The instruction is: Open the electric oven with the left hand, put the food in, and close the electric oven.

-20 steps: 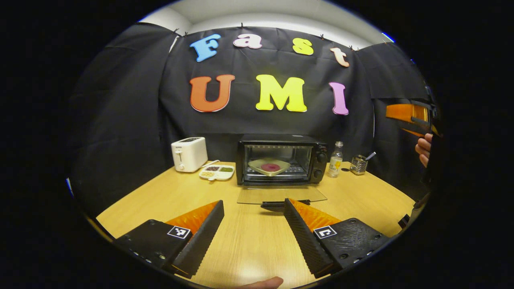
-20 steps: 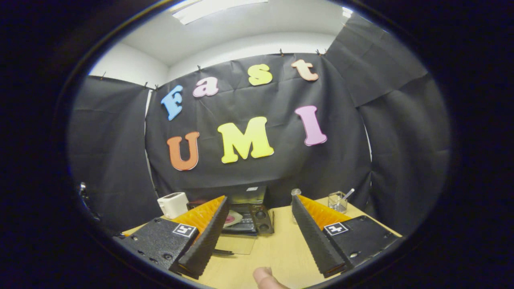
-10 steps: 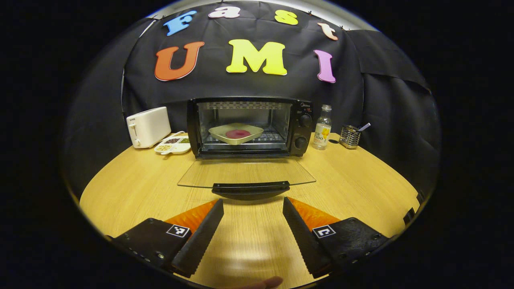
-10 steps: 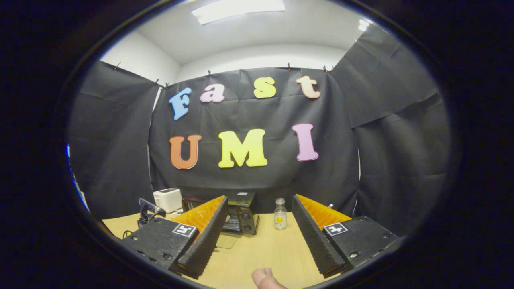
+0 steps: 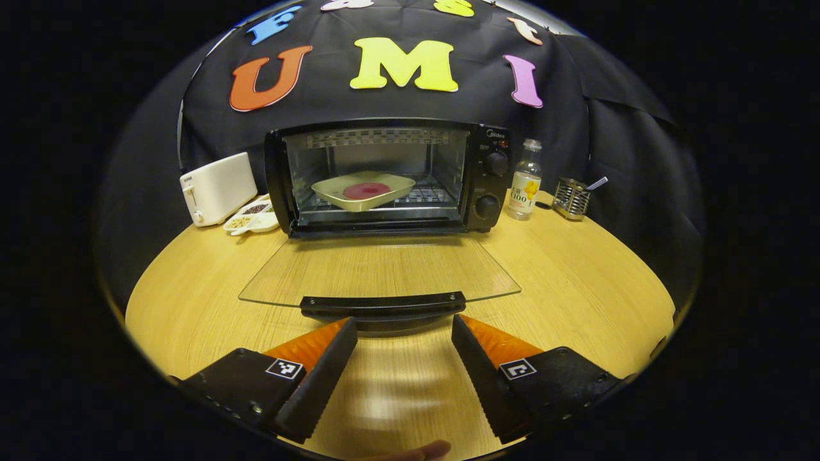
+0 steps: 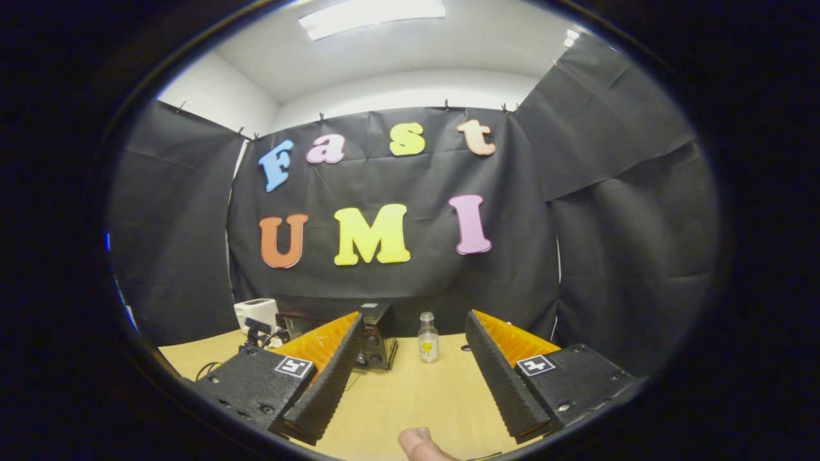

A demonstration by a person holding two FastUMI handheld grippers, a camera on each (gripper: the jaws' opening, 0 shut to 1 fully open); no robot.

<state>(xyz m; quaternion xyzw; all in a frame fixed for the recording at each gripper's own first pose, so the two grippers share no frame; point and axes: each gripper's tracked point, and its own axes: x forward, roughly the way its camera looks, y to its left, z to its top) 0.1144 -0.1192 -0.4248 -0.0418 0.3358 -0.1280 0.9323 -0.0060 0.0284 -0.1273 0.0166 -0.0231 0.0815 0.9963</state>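
Oven on bench: door down flat, open. Plate of food already on rack inside. Left claw spread wide, empty, just short of door handle. Right claw likewise wide, empty. Remaining: close door.

A white toaster and a divided snack dish are seen at ten o'clock; a bottle and a wire holder at two o'clock.
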